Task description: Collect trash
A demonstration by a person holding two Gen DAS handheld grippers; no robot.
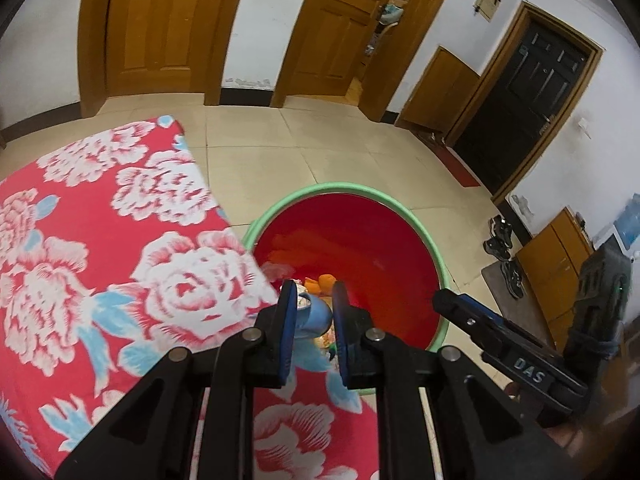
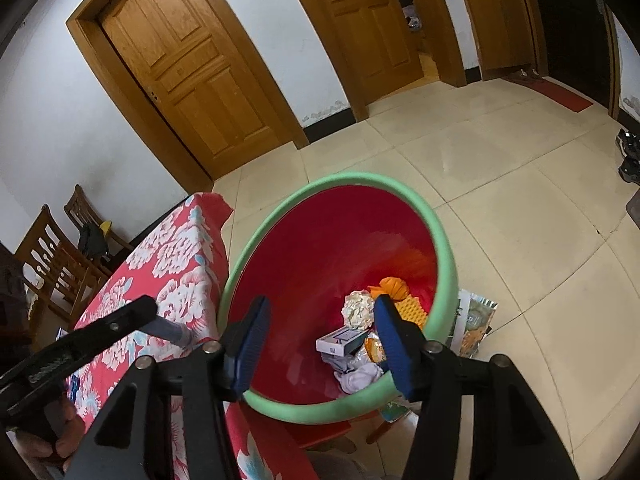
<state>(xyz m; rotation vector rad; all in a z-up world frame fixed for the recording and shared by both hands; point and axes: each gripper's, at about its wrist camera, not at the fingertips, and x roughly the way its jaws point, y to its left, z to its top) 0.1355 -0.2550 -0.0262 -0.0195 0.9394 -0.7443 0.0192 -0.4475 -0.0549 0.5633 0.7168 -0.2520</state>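
Left gripper [image 1: 314,312] narrowly parted, pads clamping blue cup [image 1: 316,314] at edge of floral tablecloth [image 1: 120,240], over red bin [image 1: 438,256]. Right gripper [image 2: 318,334] spread wide, holding nothing, above bin's trash: crumpled paper [image 2: 357,307], white box [image 2: 340,340].

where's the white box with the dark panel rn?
In the right wrist view, the white box lies in the red bin, low on its right side, just below the crumpled paper ball and between the open right gripper fingers.
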